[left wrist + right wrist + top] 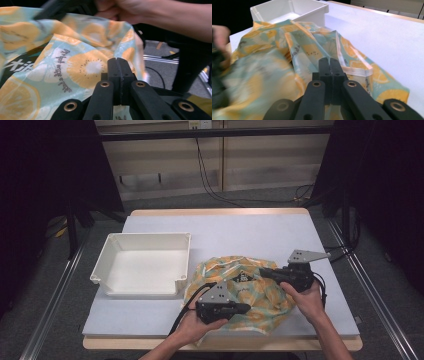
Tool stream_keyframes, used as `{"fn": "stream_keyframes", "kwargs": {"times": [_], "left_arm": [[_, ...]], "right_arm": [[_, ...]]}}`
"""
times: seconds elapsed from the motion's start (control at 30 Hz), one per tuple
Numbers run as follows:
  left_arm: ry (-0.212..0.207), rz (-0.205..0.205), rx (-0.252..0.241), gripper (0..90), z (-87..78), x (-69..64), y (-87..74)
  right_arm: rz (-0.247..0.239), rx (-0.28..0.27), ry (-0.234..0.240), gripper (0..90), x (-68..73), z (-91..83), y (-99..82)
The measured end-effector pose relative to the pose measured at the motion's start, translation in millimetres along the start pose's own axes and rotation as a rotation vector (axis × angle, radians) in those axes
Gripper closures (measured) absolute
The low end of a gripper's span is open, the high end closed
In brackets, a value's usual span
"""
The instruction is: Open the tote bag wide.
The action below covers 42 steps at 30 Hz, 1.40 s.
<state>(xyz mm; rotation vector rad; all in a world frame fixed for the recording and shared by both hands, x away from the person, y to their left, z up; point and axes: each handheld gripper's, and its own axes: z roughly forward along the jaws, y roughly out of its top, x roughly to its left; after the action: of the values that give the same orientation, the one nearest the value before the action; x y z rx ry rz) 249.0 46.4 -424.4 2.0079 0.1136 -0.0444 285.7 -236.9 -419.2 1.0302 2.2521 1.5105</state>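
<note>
The left tongs [246,308] sit nearest the person, at the front edge of the patterned cloth [250,295], with their jaws pressed together; in the left gripper view a strip of the fabric seems to run down between the closed jaws, so they look clamped on the cloth's near hem, though the pinch itself is partly hidden. The right tongs [263,272] lie a little farther in, over the cloth's right side, jaws likewise closed, and in the right gripper view a pale hemmed edge [359,71] rises straight into the seam between them, which reads as a grip on that edge. The cloth, printed with orange slices on pale blue, lies rumpled on the worktop [260,232] toward its front right, bunched between the two hands rather than spread flat

The step in hand appears to be taking hold of two edges so the cloth can be lifted and straightened or folded. To do it well, both grips should stay firm on a single layer of hem, not a gathered wad, and the hands should draw apart evenly until the fabric between them goes taut, keeping level so one corner doesn't slip free. Lifting too fast risks dragging the loose folds along the worktop

Beyond the cloth, to the left and just beside its far edge, stands the white tray [107,262], empty, a likely place for the cloth once it is tidy
</note>
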Motion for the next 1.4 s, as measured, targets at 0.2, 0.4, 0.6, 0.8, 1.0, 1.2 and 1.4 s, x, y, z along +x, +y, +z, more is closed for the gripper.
{"fn": "stream_keyframes", "kwargs": {"times": [0.2,0.4,0.6,0.8,1.0,1.2,1.4], "left_arm": [[-0.042,0.023,0.001,90.0,-7.7,-18.6,-6.1],[-0.064,-0.003,0.026,90.0,-3.1,-27.7,-24.2],[-0.067,0.001,0.058,90.0,1.0,-32.1,-31.7],[-0.05,-0.009,0.064,90.0,3.9,-29.7,-38.8],[-0.014,-0.017,0.004,83.8,-11.2,-22.9,-32.1],[0.008,-0.018,-0.057,74.4,-23.7,-17.3,-19.8],[0.047,-0.01,-0.103,68.3,-34.5,-11.8,-6.0]], "right_arm": [[0.039,-0.013,-0.003,90.0,-19.0,14.1,9.8],[0.059,-0.004,-0.04,90.0,-37.4,29.0,12.5],[0.068,0.029,-0.107,90.0,-51.8,39.1,13.8],[0.072,0.057,-0.131,90.0,-54.3,52.4,7.8],[0.044,0.019,-0.148,81.6,-46.2,43.5,4.7],[0.037,-0.013,-0.137,68.4,-39.9,21.9,11.6],[0.024,-0.037,-0.124,69.6,-37.4,2.6,15.6]]}}
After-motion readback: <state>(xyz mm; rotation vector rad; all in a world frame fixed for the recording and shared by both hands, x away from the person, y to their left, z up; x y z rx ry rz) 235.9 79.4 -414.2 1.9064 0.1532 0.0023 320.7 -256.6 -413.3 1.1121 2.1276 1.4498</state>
